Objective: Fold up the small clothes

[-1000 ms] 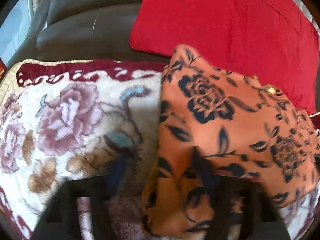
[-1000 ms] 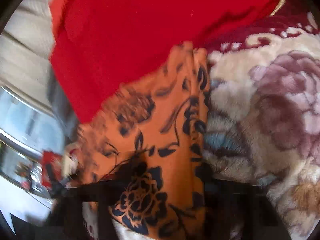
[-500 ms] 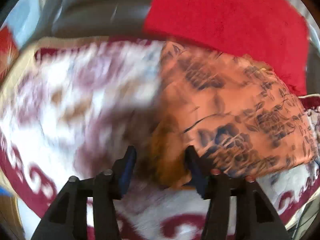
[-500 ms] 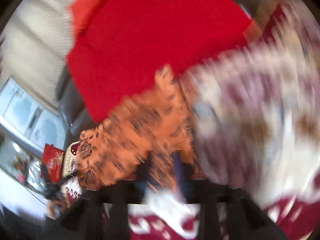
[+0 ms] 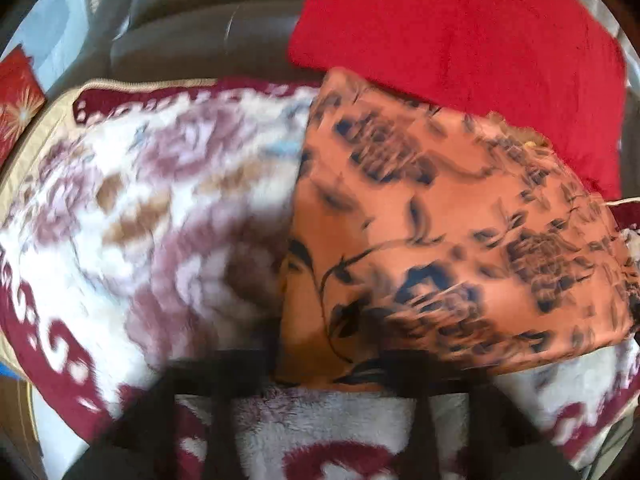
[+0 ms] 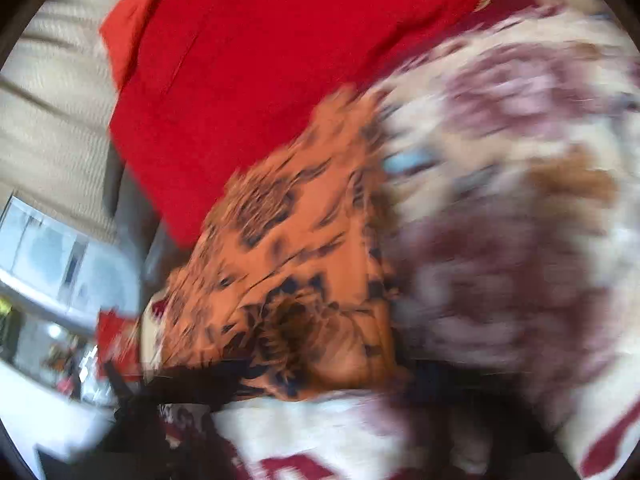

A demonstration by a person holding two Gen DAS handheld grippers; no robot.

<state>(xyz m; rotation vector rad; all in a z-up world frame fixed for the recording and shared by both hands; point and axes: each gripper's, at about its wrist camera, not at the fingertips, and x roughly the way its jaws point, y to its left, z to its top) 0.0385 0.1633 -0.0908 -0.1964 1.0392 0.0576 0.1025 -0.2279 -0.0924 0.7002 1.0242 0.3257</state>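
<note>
- The orange floral garment lay on the plush rose-patterned blanket, its far edge touching the red cushion; a fold line ran across it, so it was judged partly folded.
- Left tongs were seen low in frame at the garment's near edge; the fingers were smeared by motion blur, and whether they were spread or pinching cloth could not be told.
- Right tongs were seen at the near corner of the same garment; blur and overlapping cloth hid the fingers, so their state could not be told either.
- Step in hand was judged to be carrying the near edge over for the next fold.
- To do it well: both near corners should be gripped at even height, moved together, edges aligned before release, and the layer smoothed flat.
- Risk noted: the plush pile may drag the lower layer and skew the fold.
- No brand, label or readable writing was found in either view.
</note>
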